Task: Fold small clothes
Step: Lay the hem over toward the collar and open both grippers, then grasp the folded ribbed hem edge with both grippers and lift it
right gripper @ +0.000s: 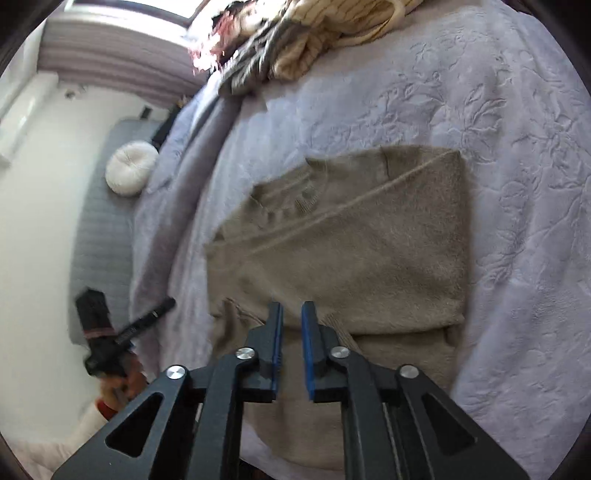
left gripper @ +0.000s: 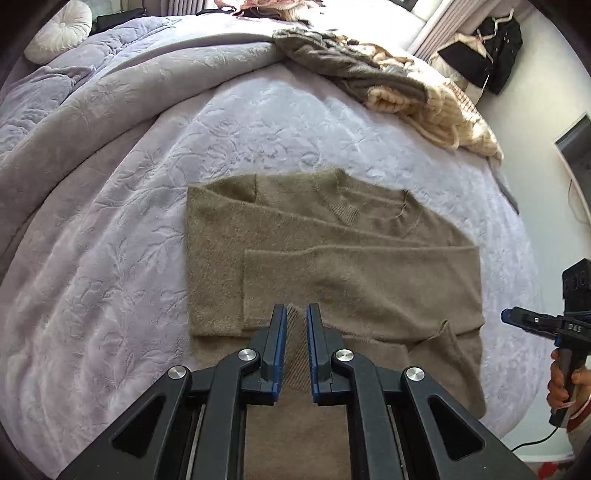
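Observation:
An olive-brown knit sweater (left gripper: 351, 266) lies flat on the lavender bedspread (left gripper: 122, 258) with both sleeves folded across its chest. It also shows in the right wrist view (right gripper: 354, 258). My left gripper (left gripper: 296, 314) hovers over the sweater's lower part, its jaws slightly apart with nothing between them. My right gripper (right gripper: 291, 314) hovers over the sweater's hem side, jaws slightly apart and empty. The right gripper also shows at the bed's right edge in the left wrist view (left gripper: 517, 317). The left gripper shows blurred in the right wrist view (right gripper: 147, 317).
A pile of grey and cream knitwear (left gripper: 399, 88) lies at the far end of the bed. A rumpled lavender duvet (left gripper: 74, 122) and a round white cushion (left gripper: 61, 29) lie to the left. Dark clothes (left gripper: 487, 55) hang by the wall at right.

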A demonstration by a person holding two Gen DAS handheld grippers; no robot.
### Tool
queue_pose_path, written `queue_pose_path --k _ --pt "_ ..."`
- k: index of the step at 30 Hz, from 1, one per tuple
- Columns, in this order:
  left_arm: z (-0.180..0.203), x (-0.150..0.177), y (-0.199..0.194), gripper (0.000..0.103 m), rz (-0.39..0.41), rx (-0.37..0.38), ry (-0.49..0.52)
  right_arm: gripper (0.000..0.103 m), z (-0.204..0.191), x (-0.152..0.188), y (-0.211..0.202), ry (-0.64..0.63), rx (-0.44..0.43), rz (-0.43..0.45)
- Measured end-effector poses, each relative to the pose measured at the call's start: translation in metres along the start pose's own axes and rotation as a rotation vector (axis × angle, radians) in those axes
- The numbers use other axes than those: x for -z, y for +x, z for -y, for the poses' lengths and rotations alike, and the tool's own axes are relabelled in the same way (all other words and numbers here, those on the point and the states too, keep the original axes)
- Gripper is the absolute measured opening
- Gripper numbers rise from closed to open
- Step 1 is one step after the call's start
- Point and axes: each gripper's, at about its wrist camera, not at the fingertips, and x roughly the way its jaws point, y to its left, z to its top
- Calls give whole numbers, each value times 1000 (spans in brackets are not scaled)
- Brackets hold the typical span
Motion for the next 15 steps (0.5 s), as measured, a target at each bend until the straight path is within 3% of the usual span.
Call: queue_pose_path --k 1,2,8,9,10,11,12,15 --pt "1 5 6 12 -27 -33 19 70 2 7 9 -33 51 -41" --pt "1 11 11 12 -48 -54 35 76 6 18 17 -62 86 -74" --pt "-2 32 39 12 -141 -81 80 75 3 35 66 -183 194 -205" --pt "-1 34 44 25 -151 -74 84 75 1 37 71 -202 215 -215" --pt "0 35 48 46 -162 -66 87 75 0 36 76 -212 231 -223" --pt "2 37 49 96 -160 -74 88 75 -1 37 80 -221 245 -230" --pt "5 39 48 103 -135 -93 98 75 -3 38 83 -228 255 -234" --pt "14 43 49 103 -124 -96 156 75 -8 41 87 -247 280 -227"
